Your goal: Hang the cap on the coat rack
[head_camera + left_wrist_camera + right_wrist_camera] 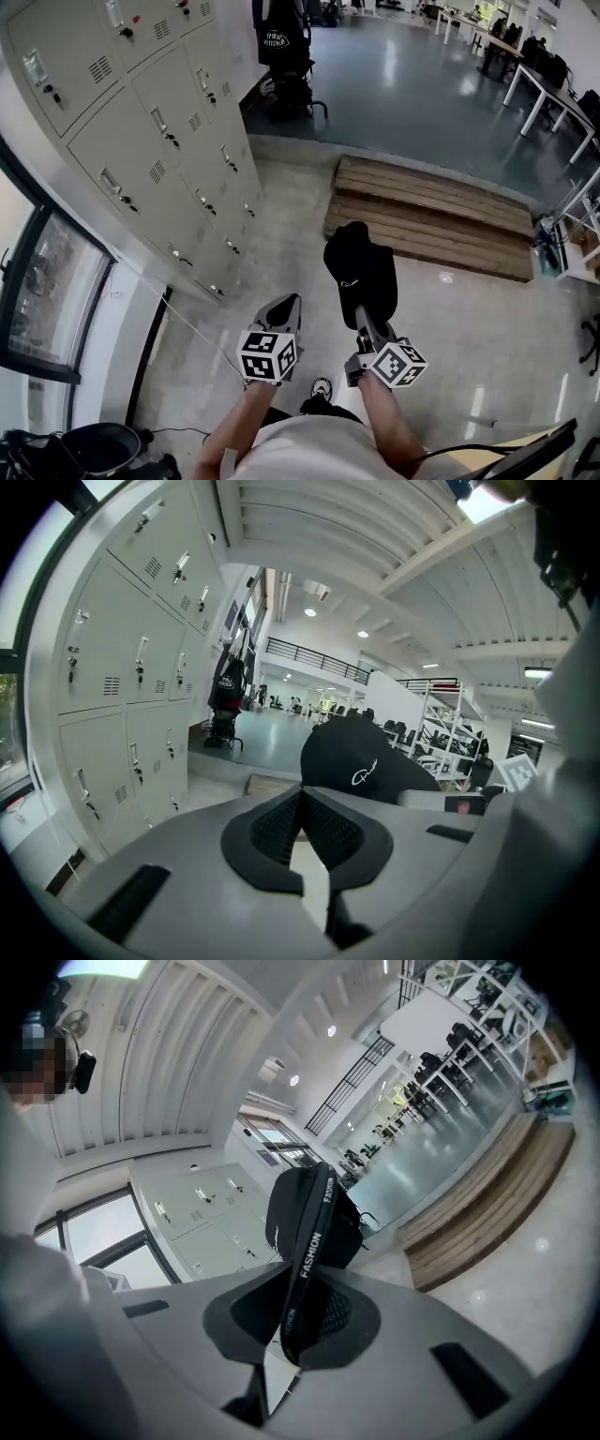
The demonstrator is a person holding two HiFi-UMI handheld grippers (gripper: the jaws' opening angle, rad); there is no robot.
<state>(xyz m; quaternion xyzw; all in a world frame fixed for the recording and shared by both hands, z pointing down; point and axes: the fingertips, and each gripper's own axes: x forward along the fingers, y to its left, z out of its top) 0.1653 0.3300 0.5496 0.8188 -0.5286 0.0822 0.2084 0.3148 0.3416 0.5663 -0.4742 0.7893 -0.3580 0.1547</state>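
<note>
My right gripper (pixel 364 323) is shut on the black cap (pixel 361 267) and holds it up in front of me; its strap printed "FASHION" runs between the jaws (pixel 300 1316). From the right gripper view the cap (pixel 309 1218) rises above the fingers. In the left gripper view the cap (pixel 352 761) shows to the right, with white script on it. The left gripper (pixel 281 314) hangs beside it, shut and holding nothing (pixel 302 799). Far ahead stands a dark rack (pixel 281 37) with black items hanging on it, also seen as the rack (pixel 228 691) past the lockers.
Grey lockers (pixel 141 122) line the left wall. A low wooden platform (pixel 431 216) lies on the floor ahead at the right. White tables and chairs (pixel 534 66) fill the far right. A dark bin (pixel 98 448) sits by the window at lower left.
</note>
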